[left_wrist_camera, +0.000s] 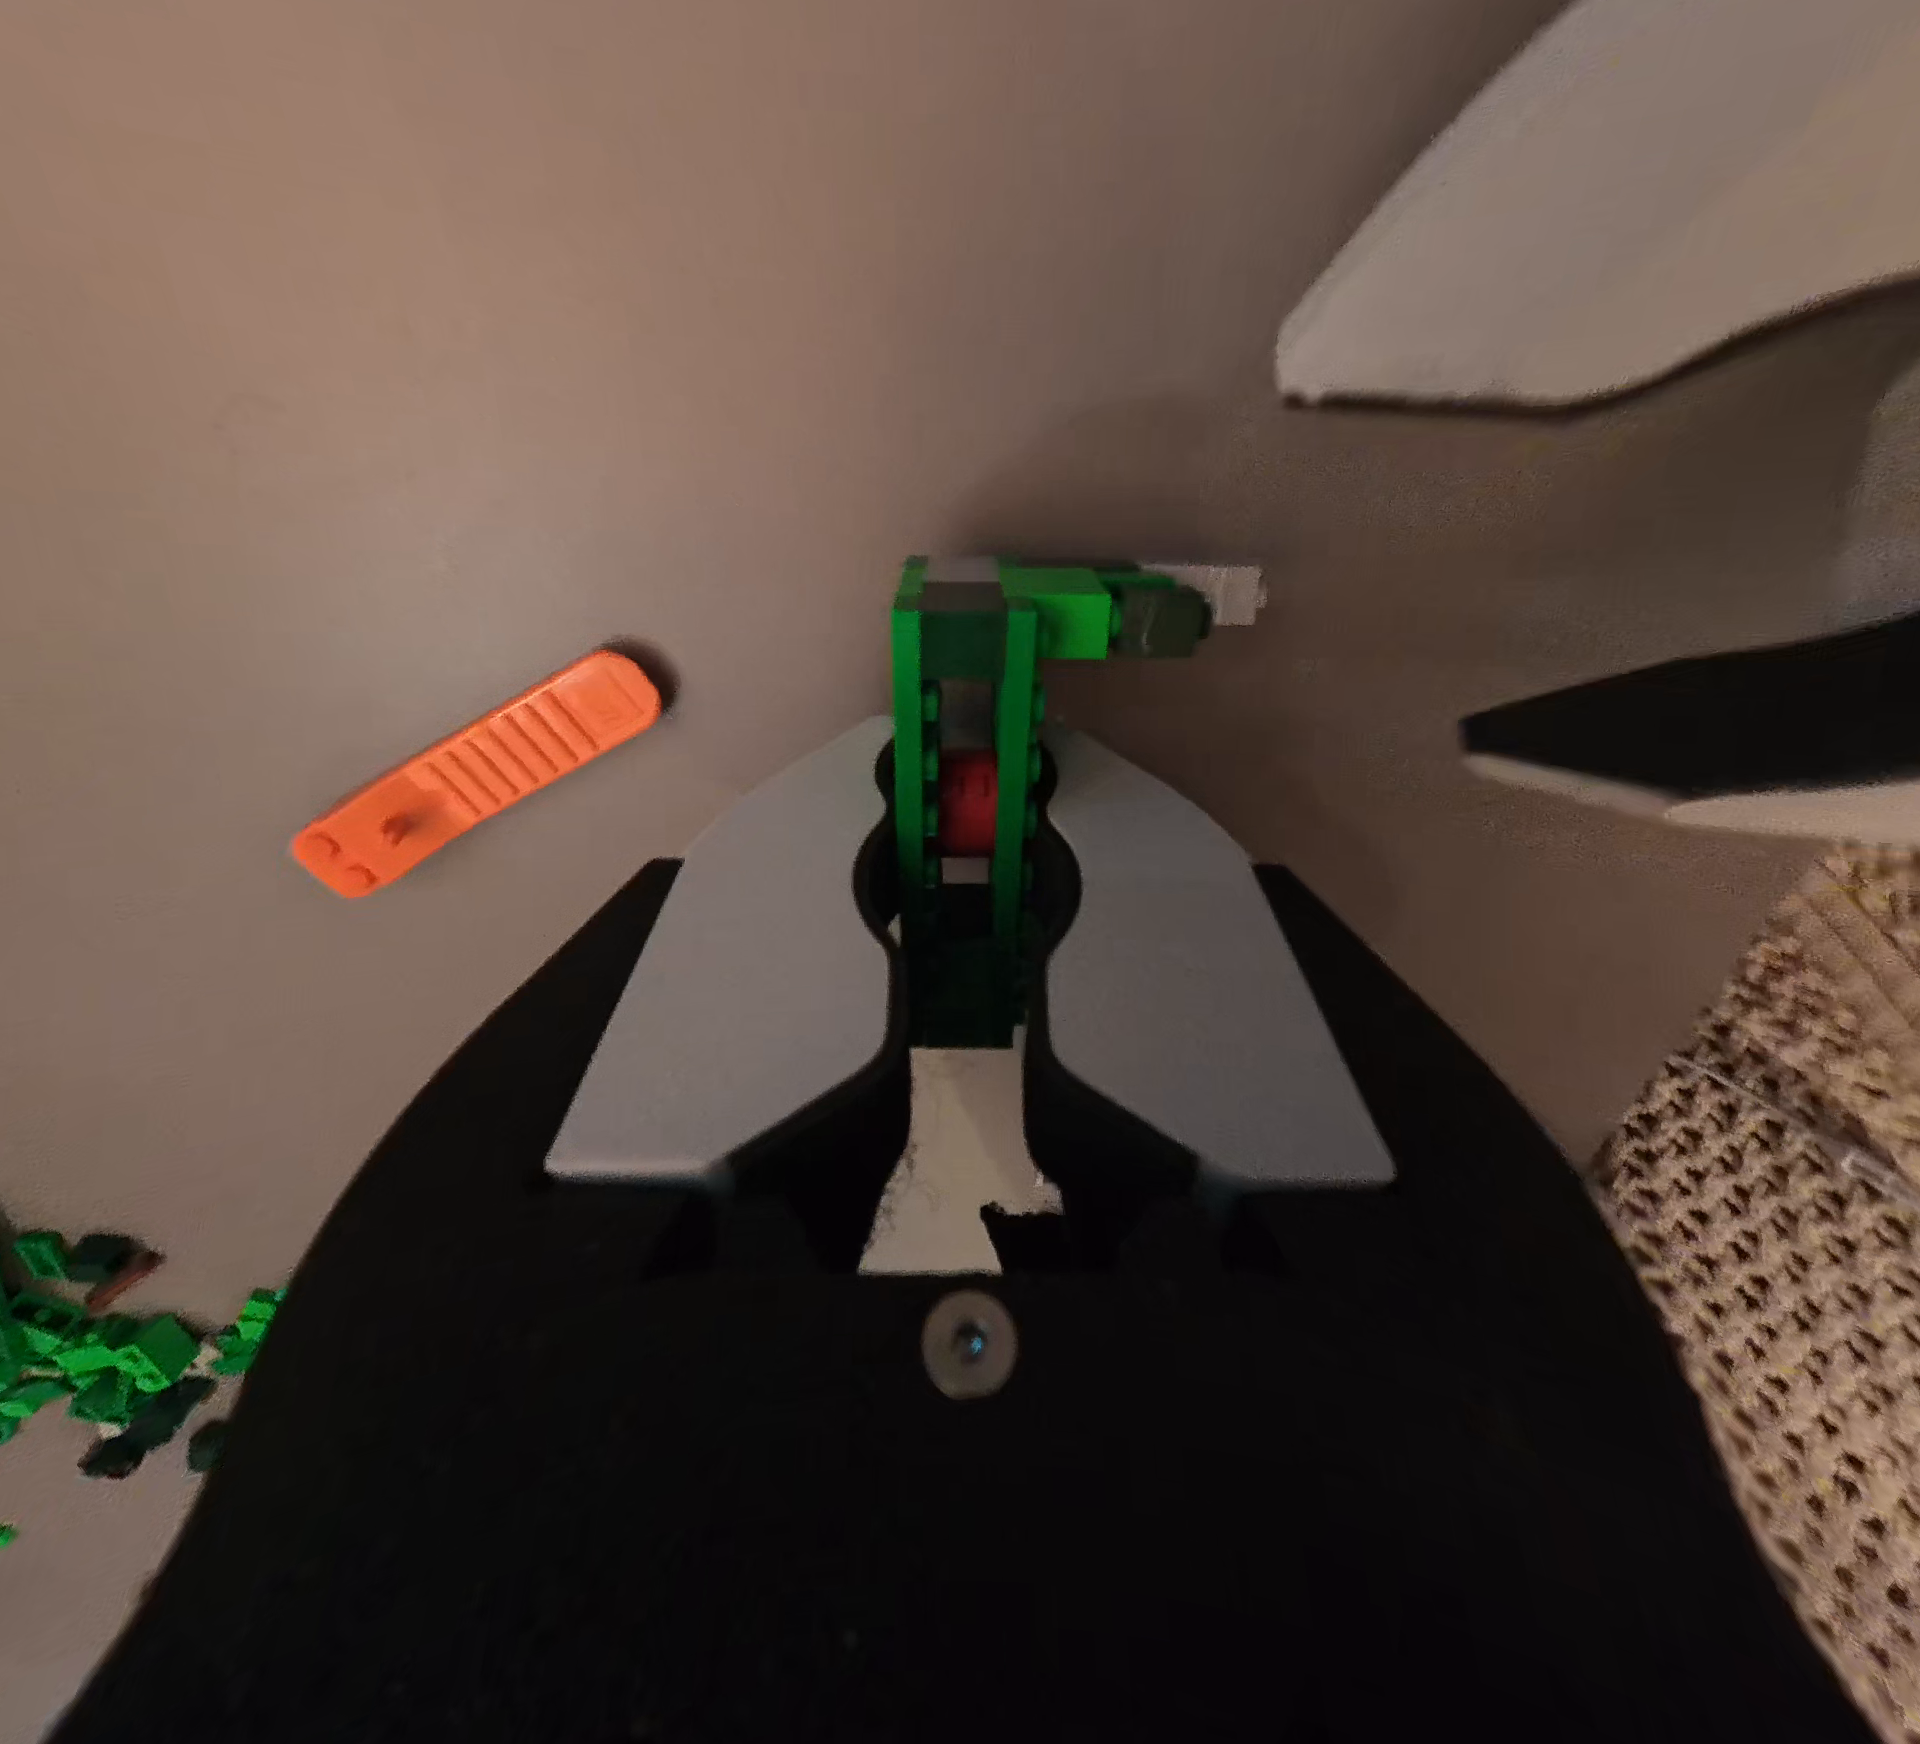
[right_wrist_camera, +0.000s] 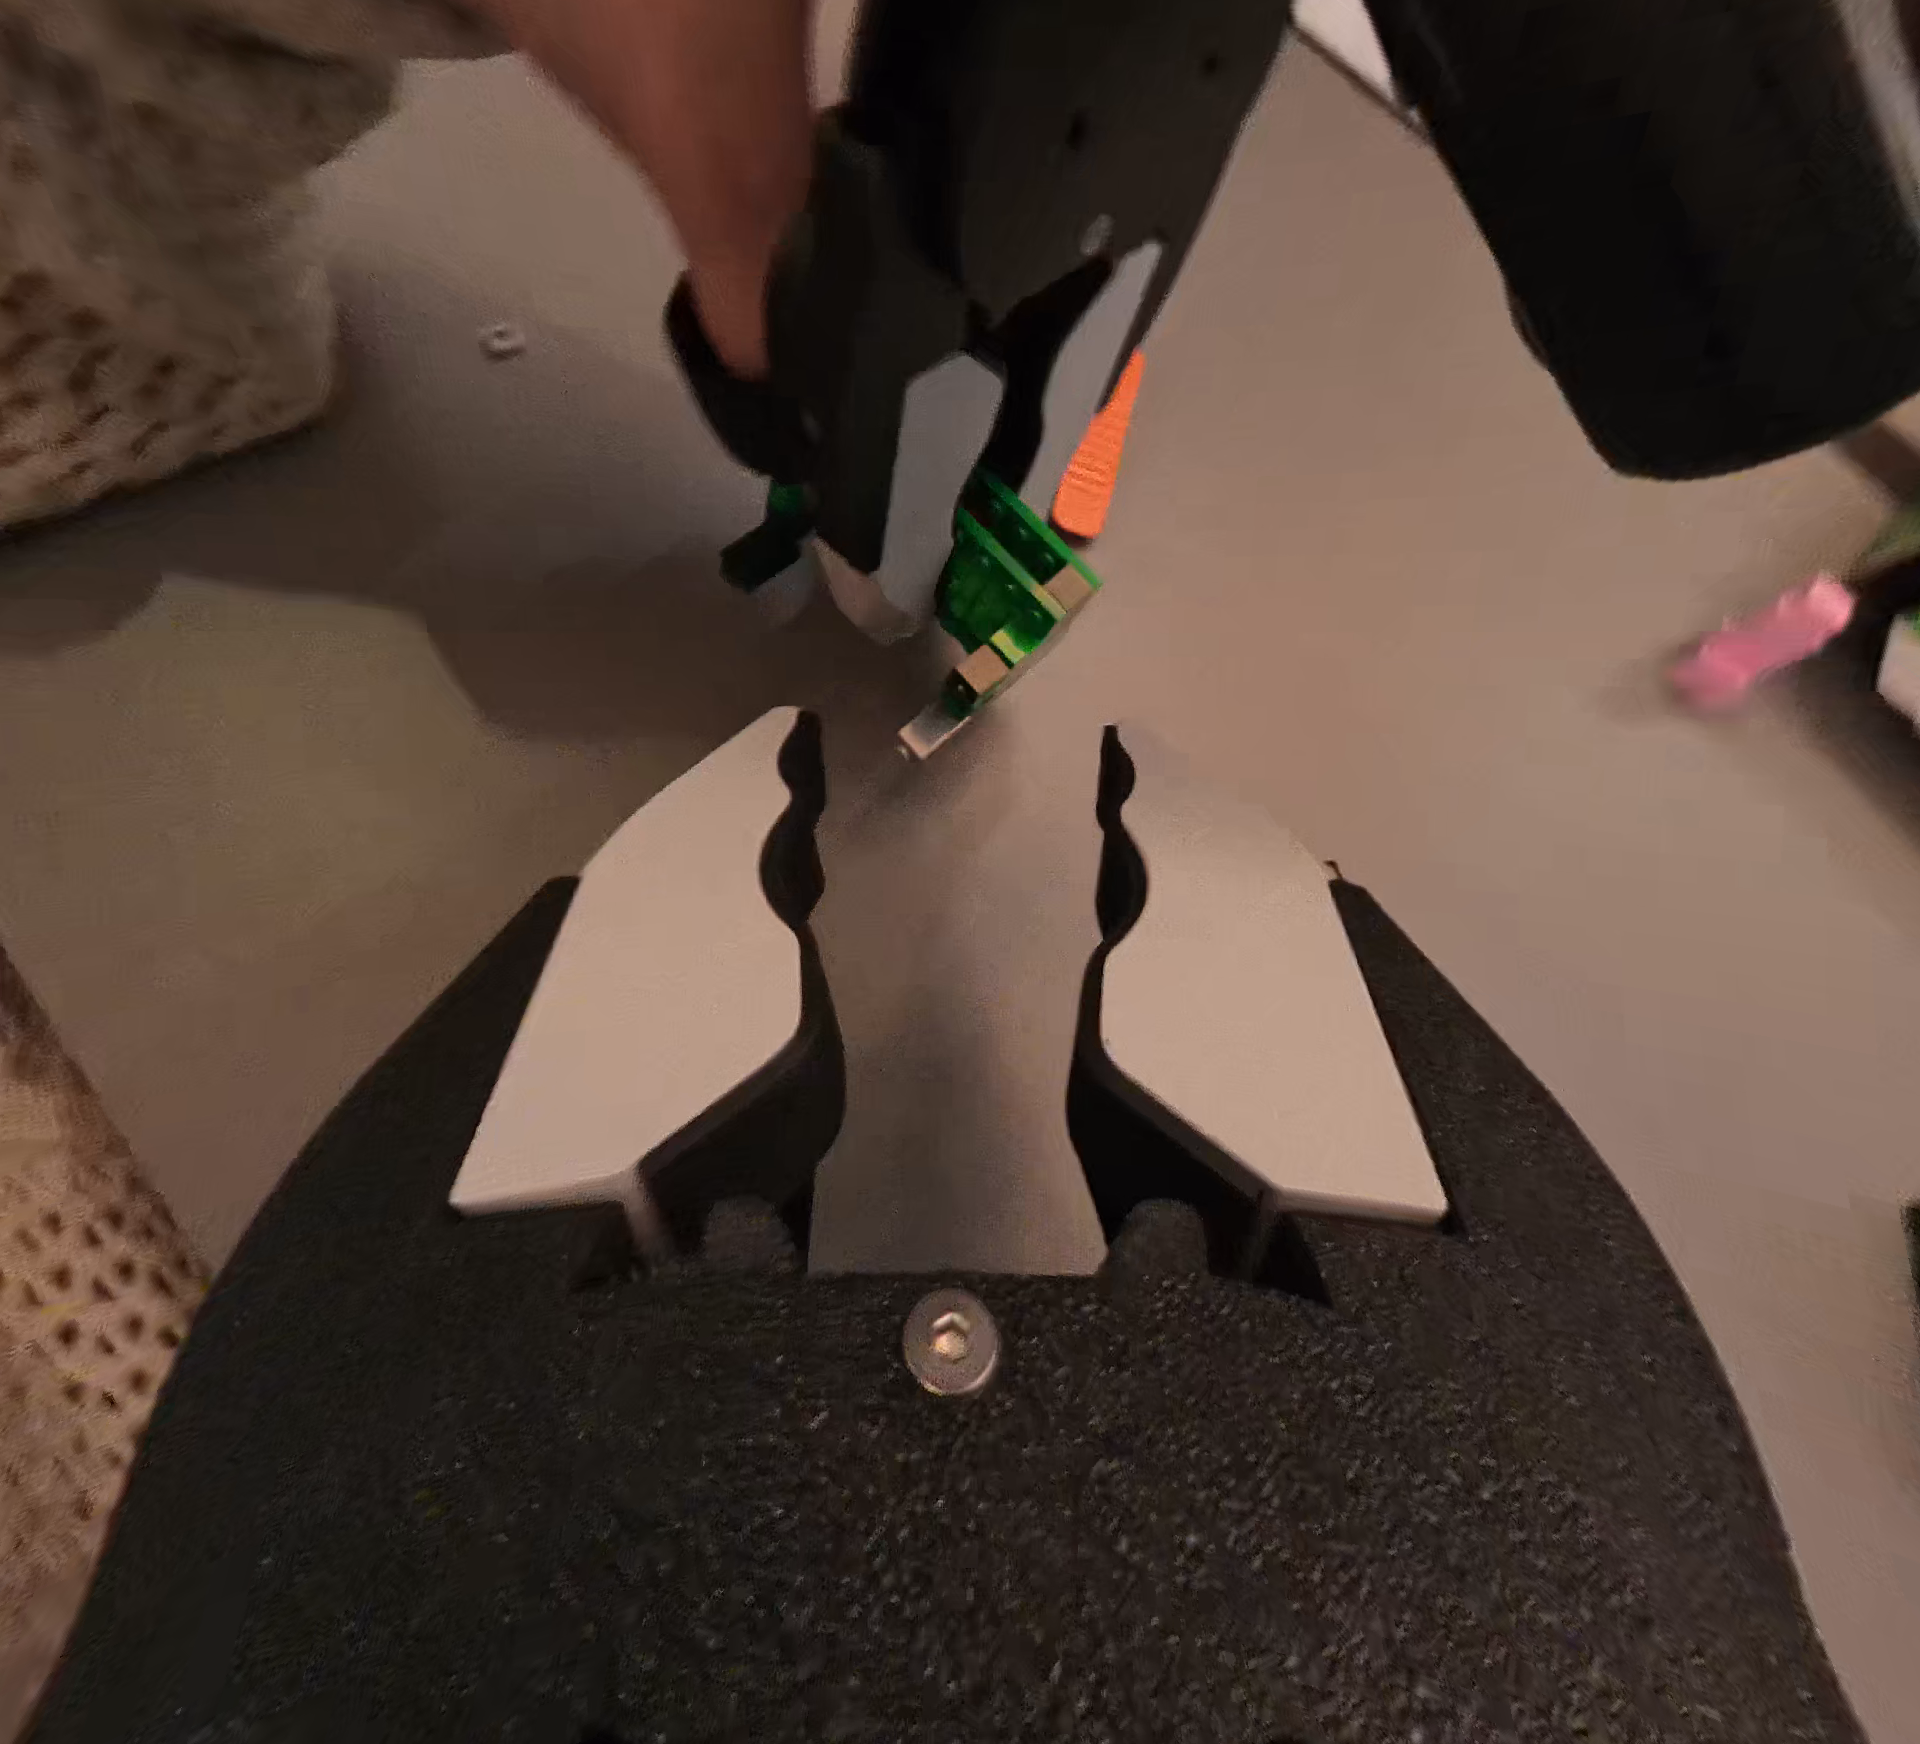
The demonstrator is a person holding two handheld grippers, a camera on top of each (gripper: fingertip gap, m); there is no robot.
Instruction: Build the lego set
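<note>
Clamped jaws of the left gripper (left_wrist_camera: 966, 759) grip a green lego assembly (left_wrist_camera: 971, 707), its grey-tipped arm jutting right above the worktop (left_wrist_camera: 520, 240). Right gripper (right_wrist_camera: 956, 749) gapes empty, near that tip. An orange separator (left_wrist_camera: 478, 775) lies left, well apart; loose green bricks (left_wrist_camera: 94, 1351), blurred, crowd the near-left edge.

surface: plain grey-beige tabletop (left_wrist_camera: 520, 240), matte, bare across far and left | light: dim, warm, soft shadows | right near: beige knitted fabric (left_wrist_camera: 1787, 1227) at table edge | far right: pale strip, blurred | walls, windows: not visible
</note>
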